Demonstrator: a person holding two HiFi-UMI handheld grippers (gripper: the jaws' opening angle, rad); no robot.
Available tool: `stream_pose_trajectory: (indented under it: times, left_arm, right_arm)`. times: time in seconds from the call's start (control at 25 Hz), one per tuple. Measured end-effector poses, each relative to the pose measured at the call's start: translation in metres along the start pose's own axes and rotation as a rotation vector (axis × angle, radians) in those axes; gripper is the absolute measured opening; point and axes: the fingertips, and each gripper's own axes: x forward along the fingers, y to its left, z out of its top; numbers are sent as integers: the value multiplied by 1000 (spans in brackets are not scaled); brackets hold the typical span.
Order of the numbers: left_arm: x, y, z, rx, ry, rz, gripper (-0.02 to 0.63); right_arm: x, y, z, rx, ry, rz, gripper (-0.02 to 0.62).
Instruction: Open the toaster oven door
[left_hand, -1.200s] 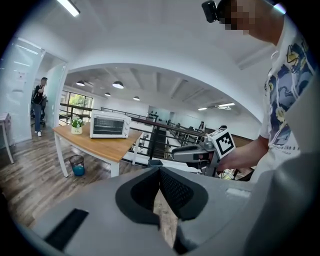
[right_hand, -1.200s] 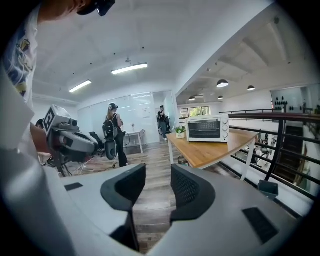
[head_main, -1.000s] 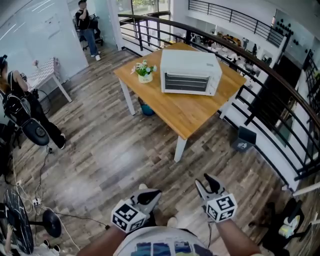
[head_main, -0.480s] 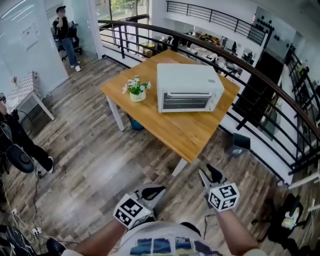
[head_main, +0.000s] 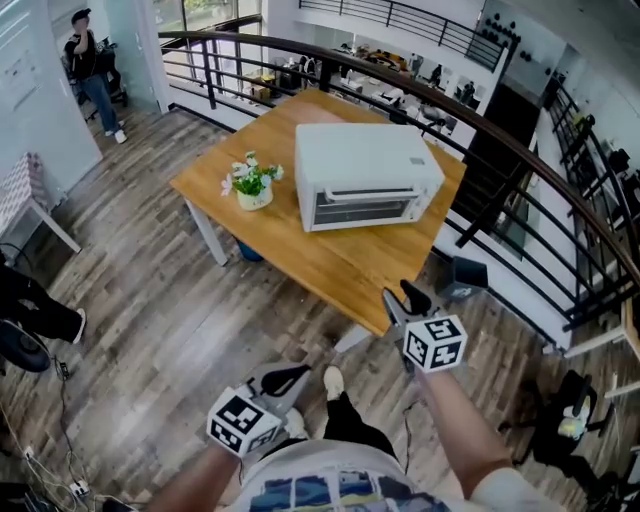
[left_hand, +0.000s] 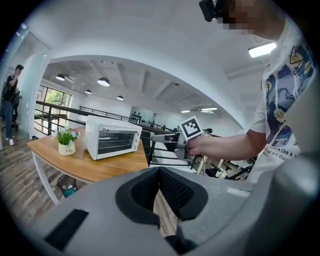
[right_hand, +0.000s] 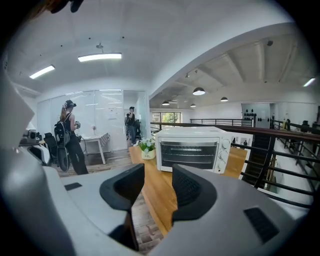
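Task status: not started. You have made no contact with the toaster oven (head_main: 365, 185); the whole opening of the door is left to do, and by my reading you are in the approach.

Location: the oven stands on the wooden surface (head_main: 330, 265), toward its far side, with a small pot of flowers (head_main: 250, 185) just beside it on the left. Its front faces you at a slight angle.

Condition of the oven: white casing, upright, glass door (head_main: 365, 210) shut flush against the body. A pale bar handle (head_main: 368, 193) runs along the door's top edge, which suggests a door that hinges at the bottom and pulls down. The right gripper view shows control knobs (right_hand: 223, 150) in a column at the right of the front. Racks show through the glass; I cannot tell whether anything lies inside.

Right tool (head_main: 402, 295): raised at the near edge of the surface and pointed at the oven, well apart from it. Its jaws are opening, with nothing between them.

Left tool (head_main: 298, 374): held low by your body, tips together, carrying nothing.
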Motion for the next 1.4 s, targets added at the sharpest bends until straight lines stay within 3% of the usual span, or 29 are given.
stream_pose_trajectory:
  times: [0.28,0.72,1.4]
  left_arm:
    - [7,60,40,-26,-19,63,3]
    - [57,120,73,-31,-12,123,3]
    - [77,165,86,-50,3,176,3]
  right_arm:
    - [94,-46,51,18,3,-23,198]
    - [201,-118,87,28,22,-40,218]
    - [267,-149,90,37,80,-56,224]
